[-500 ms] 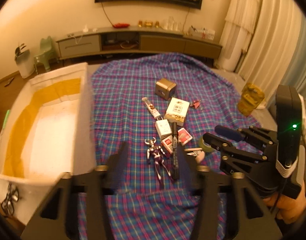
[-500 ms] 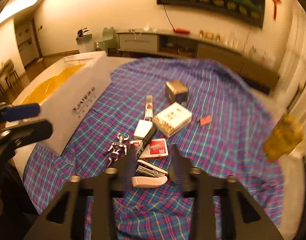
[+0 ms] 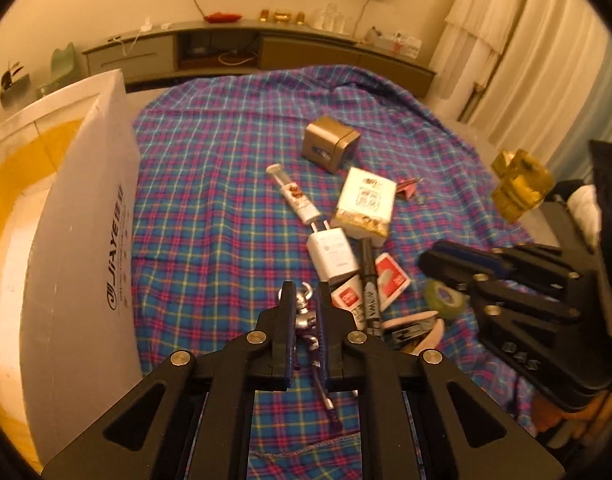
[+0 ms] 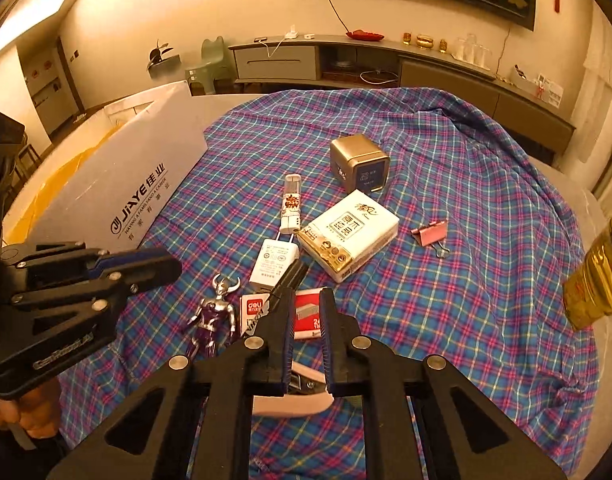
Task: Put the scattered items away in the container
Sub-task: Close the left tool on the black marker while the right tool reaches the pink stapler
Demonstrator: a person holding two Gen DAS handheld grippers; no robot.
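Note:
My left gripper [image 3: 305,300] is shut on the silver and purple toy figure [image 3: 306,322], which lies on the plaid cloth [image 3: 210,208]; the figure also shows in the right wrist view [image 4: 215,314]. My right gripper [image 4: 305,300] is shut on the pink stapler [image 4: 294,398], low over the cloth. The white container box [image 3: 86,240] stands at the left, open, with a yellow lining. A white charger [image 3: 333,256], black marker [image 3: 368,280], red staple boxes [image 3: 390,278], white carton [image 3: 366,204], tube [image 3: 296,196], gold tin [image 3: 332,148] and tape roll [image 3: 445,298] lie scattered.
A pink binder clip [image 4: 430,236] lies right of the carton. A yellow bottle [image 4: 598,280] stands at the cloth's right edge. A long TV cabinet [image 4: 386,64] runs along the far wall, with a green chair [image 4: 212,62] beside it.
Both grippers have dropped lower and closed: the left one onto the toy figure, the right one onto the pink stapler.

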